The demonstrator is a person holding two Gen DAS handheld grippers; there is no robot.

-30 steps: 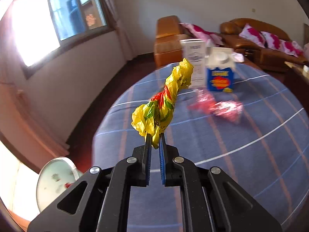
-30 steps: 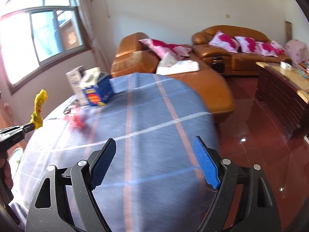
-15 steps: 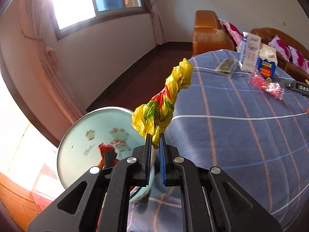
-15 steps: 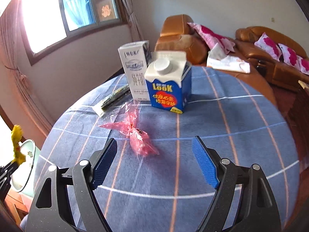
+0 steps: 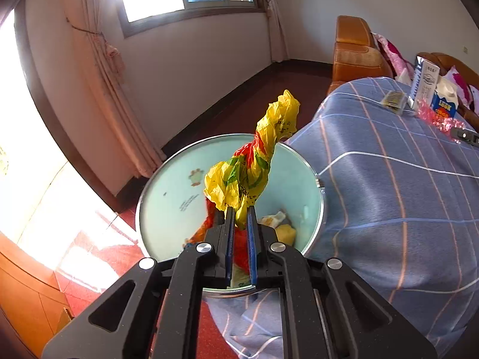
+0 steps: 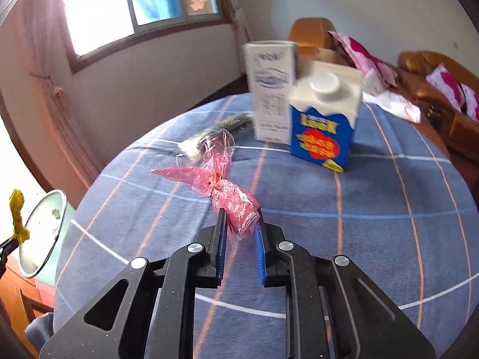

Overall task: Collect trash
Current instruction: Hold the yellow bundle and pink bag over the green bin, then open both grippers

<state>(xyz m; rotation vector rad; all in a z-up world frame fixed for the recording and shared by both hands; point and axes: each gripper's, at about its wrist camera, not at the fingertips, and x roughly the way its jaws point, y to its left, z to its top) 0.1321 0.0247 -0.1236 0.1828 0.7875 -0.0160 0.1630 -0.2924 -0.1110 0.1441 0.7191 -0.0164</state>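
Note:
My left gripper [image 5: 240, 209] is shut on a twisted yellow, red and green wrapper [image 5: 254, 164], which sticks up above the pale green bin [image 5: 167, 197] beside the table. Other trash lies in the bin's bottom. In the right wrist view the same yellow wrapper [image 6: 16, 209] and bin [image 6: 42, 233] show at the far left. My right gripper [image 6: 239, 212] rests low over the blue checked tablecloth [image 6: 374, 239]; its jaws are closing, and the near end of a crumpled pink plastic wrapper [image 6: 215, 179] fills the narrow gap between the pads.
A blue-and-white carton [image 6: 324, 119] and a taller white carton [image 6: 271, 89] stand behind the pink wrapper, with a dark flat packet [image 6: 221, 128] to their left. Orange sofas [image 6: 434, 113] with pink cushions lie beyond the table. A curtain [image 5: 101, 89] hangs by the wall behind the bin.
My left gripper carried the yellow wrapper off the table's edge to above the bin. My right gripper moved up to the pink wrapper and its wide-open jaws closed around it.

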